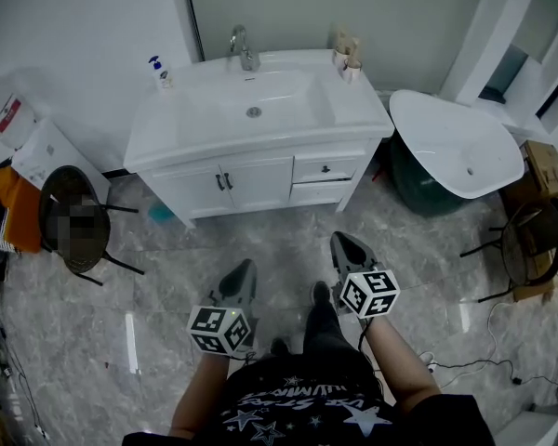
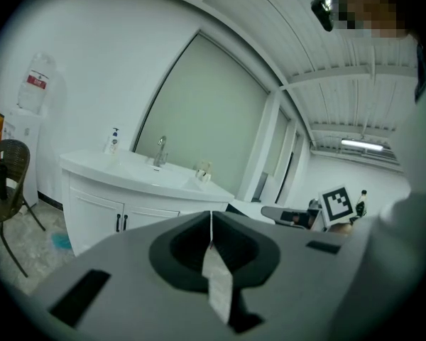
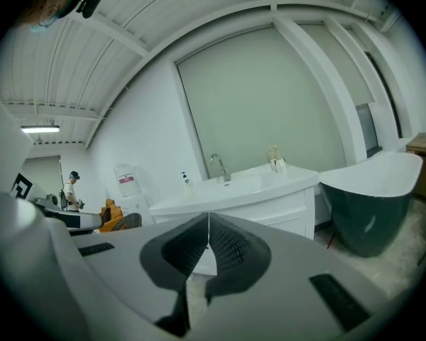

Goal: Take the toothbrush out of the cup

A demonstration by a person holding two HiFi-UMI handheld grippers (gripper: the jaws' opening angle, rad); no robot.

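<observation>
The cups [image 1: 347,64] stand at the back right corner of the white washbasin counter [image 1: 177,142], with a toothbrush [image 1: 339,43] poking up from them. They appear small and far off in the left gripper view as cups [image 2: 202,172] and in the right gripper view as cups [image 3: 275,163]. My left gripper [image 1: 245,268] and right gripper [image 1: 340,241] hover over the floor in front of the cabinet, well short of the counter. Both point towards the basin. Each has its jaws closed together with nothing between them, as seen on the left gripper [image 2: 211,222] and right gripper [image 3: 209,226].
A faucet [image 1: 245,49] and a soap bottle [image 1: 158,71] stand on the counter. A white tub [image 1: 456,142] sits to the right of the cabinet, a dark wicker chair [image 1: 70,216] to the left, another chair [image 1: 530,244] at far right. Cables lie on the marble floor [image 1: 465,342].
</observation>
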